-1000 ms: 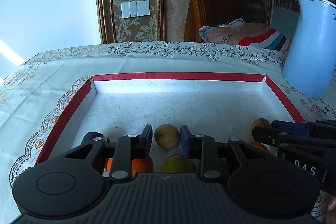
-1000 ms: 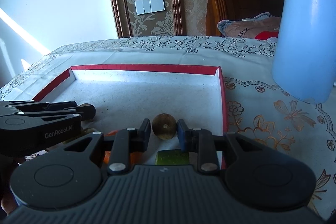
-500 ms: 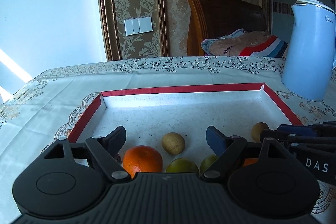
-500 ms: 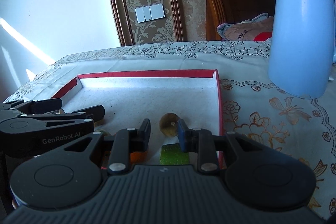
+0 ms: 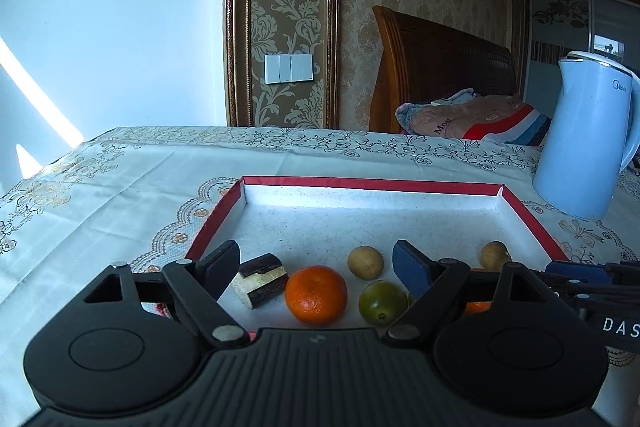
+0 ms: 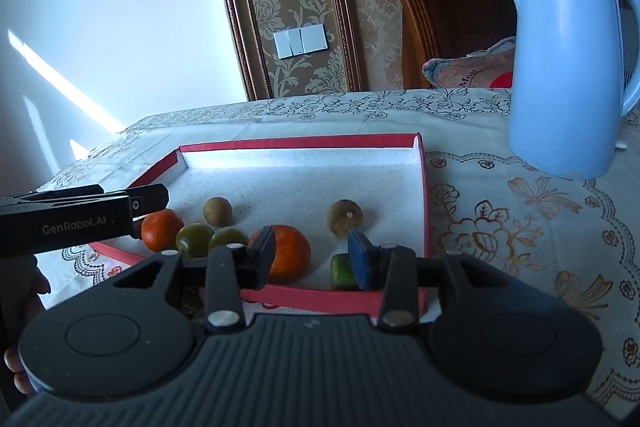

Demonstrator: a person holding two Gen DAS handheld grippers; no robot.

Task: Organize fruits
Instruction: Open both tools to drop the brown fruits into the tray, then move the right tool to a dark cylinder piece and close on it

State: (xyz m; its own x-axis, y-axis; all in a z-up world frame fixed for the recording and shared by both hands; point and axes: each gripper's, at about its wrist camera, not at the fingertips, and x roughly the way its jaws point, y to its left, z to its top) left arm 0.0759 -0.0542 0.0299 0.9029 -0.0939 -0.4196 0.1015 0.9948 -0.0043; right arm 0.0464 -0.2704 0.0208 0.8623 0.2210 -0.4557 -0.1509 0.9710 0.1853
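A red-rimmed white tray (image 5: 400,184) (image 6: 304,143) holds the fruit along its near side. In the left wrist view I see a dark cut piece with a pale face (image 5: 261,279), an orange (image 5: 316,293), a green fruit (image 5: 382,302) and two small brown fruits (image 5: 365,262) (image 5: 494,255). My left gripper (image 5: 316,267) is open and empty, raised above the near edge. In the right wrist view there are two oranges (image 6: 289,254) (image 6: 161,224), two green fruits (image 6: 195,239), two brown fruits (image 6: 345,217) (image 6: 217,211) and a green block (image 6: 343,271). My right gripper (image 6: 312,251) is open and empty.
A light blue kettle (image 5: 586,135) (image 6: 568,67) stands on the tablecloth right of the tray. A wooden chair with a striped cloth (image 5: 472,115) is behind the table. The patterned tablecloth (image 5: 120,187) surrounds the tray.
Both grippers opened and pulled back and up from the tray. The left let go of an orange, the right's jaws parted near the green block. More fruit now shows.
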